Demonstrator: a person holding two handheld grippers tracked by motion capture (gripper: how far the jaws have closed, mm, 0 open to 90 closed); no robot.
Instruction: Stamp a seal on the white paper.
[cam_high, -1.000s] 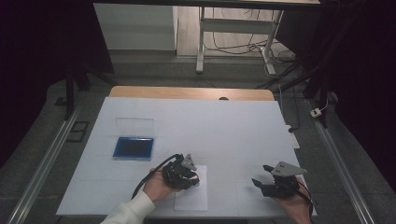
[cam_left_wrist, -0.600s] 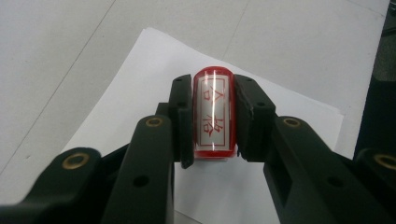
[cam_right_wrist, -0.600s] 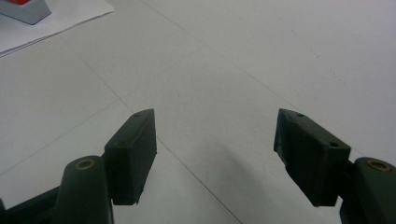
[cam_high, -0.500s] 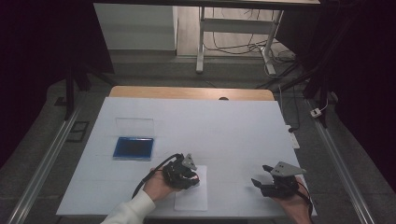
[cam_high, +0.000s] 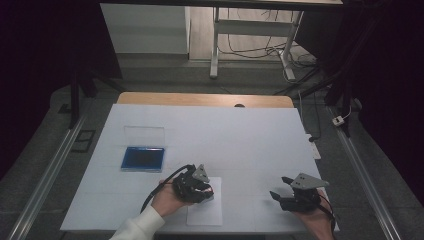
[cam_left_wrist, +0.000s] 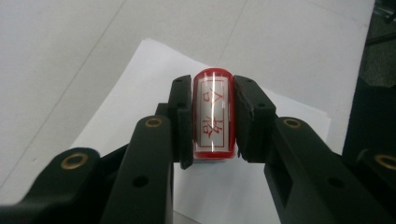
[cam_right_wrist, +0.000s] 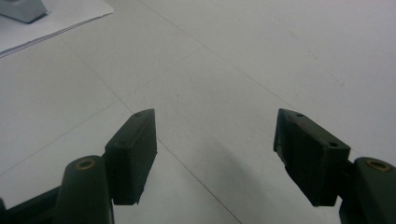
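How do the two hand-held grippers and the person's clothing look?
Both grippers, left and right, are black with a grey three-cornered plate on top. Brass-coloured rivets mark the jaw arms. A black cable trails from the left one. A white sleeve covers the left forearm.

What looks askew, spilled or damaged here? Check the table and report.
Nothing stands out. The left gripper holds a red stamp squarely between its jaws over the paper sheet. The blue ink pad sits open, its clear lid laid flat behind it. The right gripper is open over the bare white table. No spills visible.
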